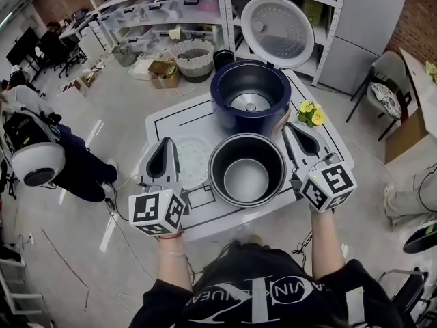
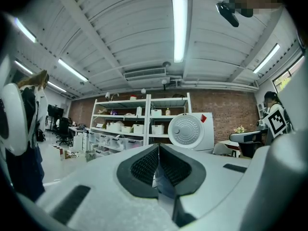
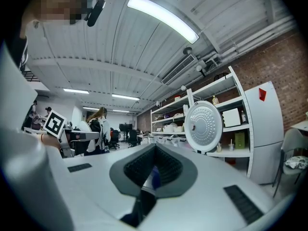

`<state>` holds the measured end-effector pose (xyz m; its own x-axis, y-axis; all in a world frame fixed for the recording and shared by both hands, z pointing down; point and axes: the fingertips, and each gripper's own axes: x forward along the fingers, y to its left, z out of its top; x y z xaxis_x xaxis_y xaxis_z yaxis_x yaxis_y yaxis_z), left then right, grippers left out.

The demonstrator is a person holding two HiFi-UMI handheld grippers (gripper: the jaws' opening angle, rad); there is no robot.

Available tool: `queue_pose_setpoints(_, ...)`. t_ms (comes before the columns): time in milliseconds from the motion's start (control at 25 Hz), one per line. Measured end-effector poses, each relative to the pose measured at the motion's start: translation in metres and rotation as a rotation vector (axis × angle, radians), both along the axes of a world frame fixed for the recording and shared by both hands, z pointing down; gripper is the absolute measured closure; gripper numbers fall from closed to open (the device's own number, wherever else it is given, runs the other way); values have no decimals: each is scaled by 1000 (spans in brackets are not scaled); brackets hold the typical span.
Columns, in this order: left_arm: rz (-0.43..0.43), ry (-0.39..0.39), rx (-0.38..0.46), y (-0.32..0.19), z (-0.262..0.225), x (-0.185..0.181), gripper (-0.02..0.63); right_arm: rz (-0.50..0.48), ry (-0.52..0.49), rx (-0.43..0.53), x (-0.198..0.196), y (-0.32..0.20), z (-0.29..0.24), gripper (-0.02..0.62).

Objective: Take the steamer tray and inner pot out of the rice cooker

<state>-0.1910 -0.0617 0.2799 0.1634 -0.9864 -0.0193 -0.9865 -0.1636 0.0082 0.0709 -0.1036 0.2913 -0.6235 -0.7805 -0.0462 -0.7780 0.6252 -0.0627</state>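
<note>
Nearest me, low in the head view, my left gripper (image 1: 166,144) and right gripper (image 1: 287,128) both have their jaws pressed together with nothing between them, one on either side of the inner pot (image 1: 246,178). That pot stands empty on the white table (image 1: 205,115) at frame centre, clear of both claws. Just left of it lies the pale round steamer tray (image 1: 192,161), beside my left gripper. Further up, the dark blue rice cooker (image 1: 222,105) stands hollow, its lid (image 1: 277,29) raised behind it.

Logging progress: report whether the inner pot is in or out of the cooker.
Out: the inner pot stands on the table, in front of the open rice cooker.
</note>
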Motion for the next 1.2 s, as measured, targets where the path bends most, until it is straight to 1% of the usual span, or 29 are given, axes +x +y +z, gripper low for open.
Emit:
queue_pose_setpoints(480,18,6,-9,1,6,6,592,13,5,-9,5,3,6,597)
queue_pose_setpoints(960,8,23,-31,6,13,2,592,14,19,-29,4,9,14,597)
queue_pose_setpoints(1200,10,25,-13,10,10,3,592,12,18,-30,4,13,15,597)
